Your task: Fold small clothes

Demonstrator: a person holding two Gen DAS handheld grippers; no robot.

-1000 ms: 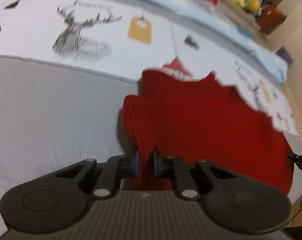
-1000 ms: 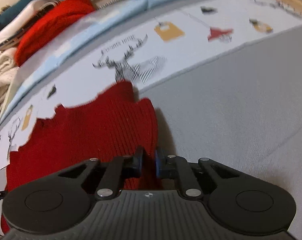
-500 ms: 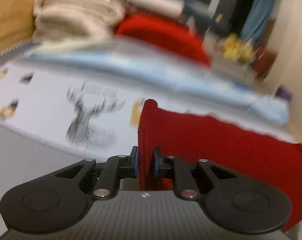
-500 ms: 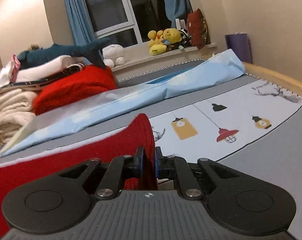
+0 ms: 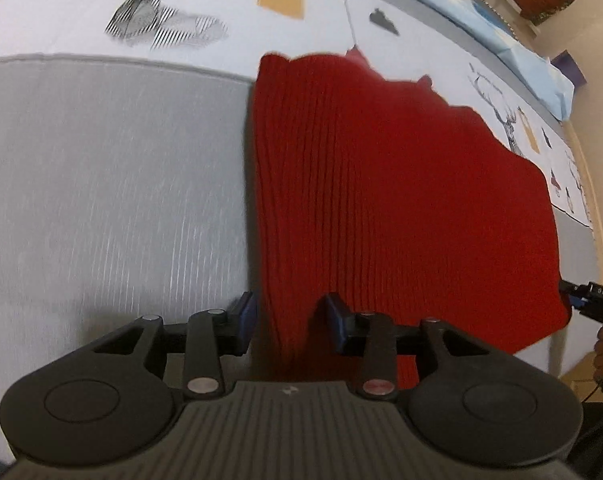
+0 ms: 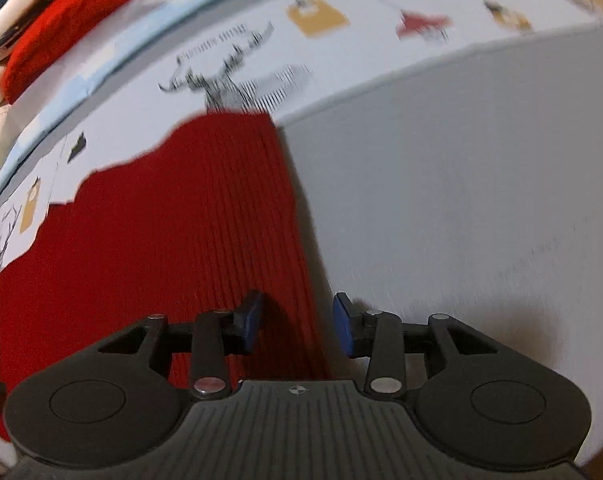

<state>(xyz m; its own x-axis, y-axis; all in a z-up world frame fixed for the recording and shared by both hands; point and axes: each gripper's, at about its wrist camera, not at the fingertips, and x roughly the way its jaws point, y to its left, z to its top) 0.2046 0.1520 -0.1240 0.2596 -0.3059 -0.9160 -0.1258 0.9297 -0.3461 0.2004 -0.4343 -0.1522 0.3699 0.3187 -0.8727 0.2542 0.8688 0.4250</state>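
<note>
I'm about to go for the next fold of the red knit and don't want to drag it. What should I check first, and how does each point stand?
1. Left claw released: ok. Its jaws have just been opening; the red knit's left edge lies between them, pads apart from it.
2. Right claw released: ok. Its jaws have just been opening too; the knit's right edge lies between them, unpinched.
3. Knit lying flat on the grey cover: ok, no raised bunching visible.
4. Side edges straight: ok in both views.
5. Far edge even: not ok, it looks stepped and ragged against the printed sheet.
6. Near edge aligned: cannot tell, hidden under the claws.
</note>
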